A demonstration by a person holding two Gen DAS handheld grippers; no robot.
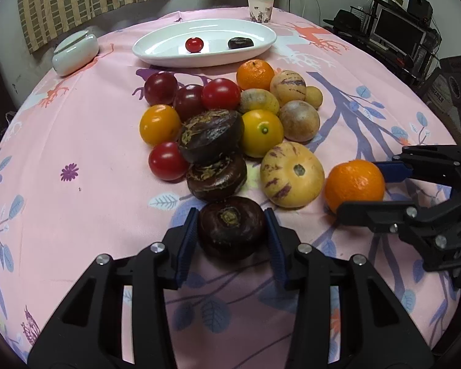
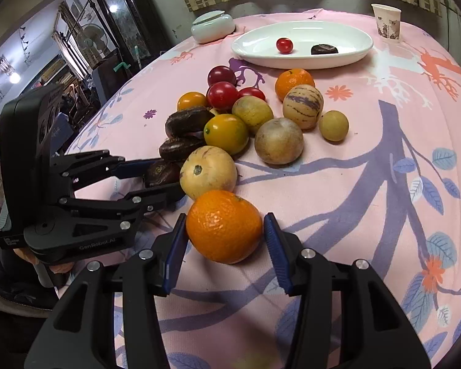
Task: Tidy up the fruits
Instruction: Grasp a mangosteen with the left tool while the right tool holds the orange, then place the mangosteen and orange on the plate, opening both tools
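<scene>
Our left gripper [image 1: 232, 230] has its blue pads pressed against the two sides of a dark water chestnut [image 1: 231, 227], jaws drawn in to about the nut's own width, and the nut sits low on the pink tablecloth [image 1: 76, 215] at the near end of the pile, so we judge the grip is taken but the lift not begun. Our right gripper [image 2: 225, 235] brackets an orange [image 2: 224, 226] at the near edge of the heap; the left pad touches the peel, while a thin sliver of cloth seems to show beside the right pad (the fisheye bend makes this hard to swear to), so we call it a loose bracket, not a firm clamp. We work from the nearest fruits outward because these two lie free of the stack. Just beyond them a striped pale melon [image 2: 208, 172] rests between the orange and the chestnuts, touching neither pad. Farther on, two more chestnuts are stacked, ringed by yellow and red tomatoes and a second orange [image 1: 255, 74]. At the far side the white oval dish [image 1: 156, 52] already holds one small red tomato [image 1: 194, 44] and one chestnut [image 1: 240, 43], set apart, which suggests one sort per spot. A paper cup [image 1: 260, 9] and a lidded white jar [image 1: 75, 52] stand clear.
</scene>
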